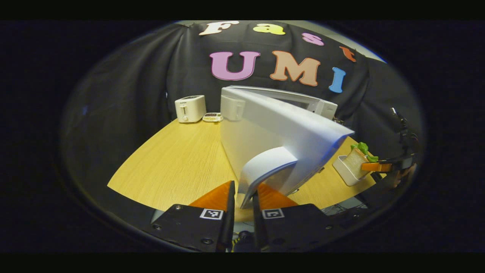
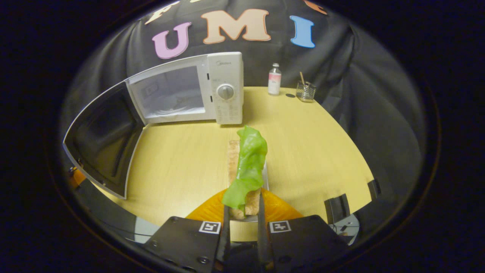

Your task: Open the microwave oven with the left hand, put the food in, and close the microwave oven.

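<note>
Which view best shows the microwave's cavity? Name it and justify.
The right gripper view: the microwave oven faces the camera with its door swung open, so the cavity shows. The left gripper view sees the door's outer face and handle, which block the cavity.

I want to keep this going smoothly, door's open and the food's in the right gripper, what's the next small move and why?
Probably carry the food forward into the microwave: its door stands wide open, held at the handle by the left gripper, and the right gripper grips the food short of the opening.
</note>
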A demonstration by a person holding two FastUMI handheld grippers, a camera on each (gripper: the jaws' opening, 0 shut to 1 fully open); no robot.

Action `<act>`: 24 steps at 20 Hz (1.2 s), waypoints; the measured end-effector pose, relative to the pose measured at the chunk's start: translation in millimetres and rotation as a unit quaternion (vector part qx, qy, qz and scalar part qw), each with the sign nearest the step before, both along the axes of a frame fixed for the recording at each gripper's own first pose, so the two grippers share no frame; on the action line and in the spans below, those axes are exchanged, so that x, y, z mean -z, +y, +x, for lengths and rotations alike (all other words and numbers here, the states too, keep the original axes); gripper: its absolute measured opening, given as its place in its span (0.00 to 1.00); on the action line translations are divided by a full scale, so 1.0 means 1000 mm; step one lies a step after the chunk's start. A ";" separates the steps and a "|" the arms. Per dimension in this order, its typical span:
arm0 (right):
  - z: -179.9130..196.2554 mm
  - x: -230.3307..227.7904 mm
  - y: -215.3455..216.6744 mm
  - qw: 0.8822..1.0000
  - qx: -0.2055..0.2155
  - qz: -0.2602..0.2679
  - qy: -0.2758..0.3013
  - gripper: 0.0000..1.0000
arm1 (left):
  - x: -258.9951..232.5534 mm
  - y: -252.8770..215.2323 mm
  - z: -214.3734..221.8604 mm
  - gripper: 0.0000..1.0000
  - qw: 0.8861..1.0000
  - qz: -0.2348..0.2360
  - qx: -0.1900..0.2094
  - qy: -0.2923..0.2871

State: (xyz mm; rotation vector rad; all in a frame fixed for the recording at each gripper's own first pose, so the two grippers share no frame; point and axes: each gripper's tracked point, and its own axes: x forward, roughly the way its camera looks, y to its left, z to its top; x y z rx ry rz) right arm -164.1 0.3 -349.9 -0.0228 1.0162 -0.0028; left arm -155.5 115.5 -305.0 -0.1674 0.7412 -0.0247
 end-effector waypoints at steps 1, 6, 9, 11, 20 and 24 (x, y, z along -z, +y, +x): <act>0.002 -0.001 0.000 1.000 -0.002 -0.003 -0.002 0.27 | 0.008 0.005 -0.002 0.36 1.000 -0.003 -0.009 0.015; 0.013 -0.023 0.008 0.999 -0.021 -0.011 -0.023 0.32 | 0.005 0.015 -0.007 0.70 1.000 -0.008 -0.018 0.015; 0.024 -0.038 0.015 0.999 -0.035 -0.010 -0.035 0.27 | 0.006 0.035 -0.009 0.96 0.999 0.021 -0.034 0.021; 0.034 -0.051 0.018 0.997 -0.048 -0.023 -0.046 0.27 | 0.002 0.039 -0.012 0.99 0.999 0.043 -0.022 0.016; 0.102 -0.071 0.112 0.990 -0.024 0.135 -0.043 0.32 | -0.028 0.043 -0.038 0.99 0.999 0.050 0.000 -0.011; 0.147 -0.052 0.181 0.949 0.106 0.296 -0.012 0.31 | -0.041 0.058 -0.049 0.98 0.998 0.062 -0.010 -0.019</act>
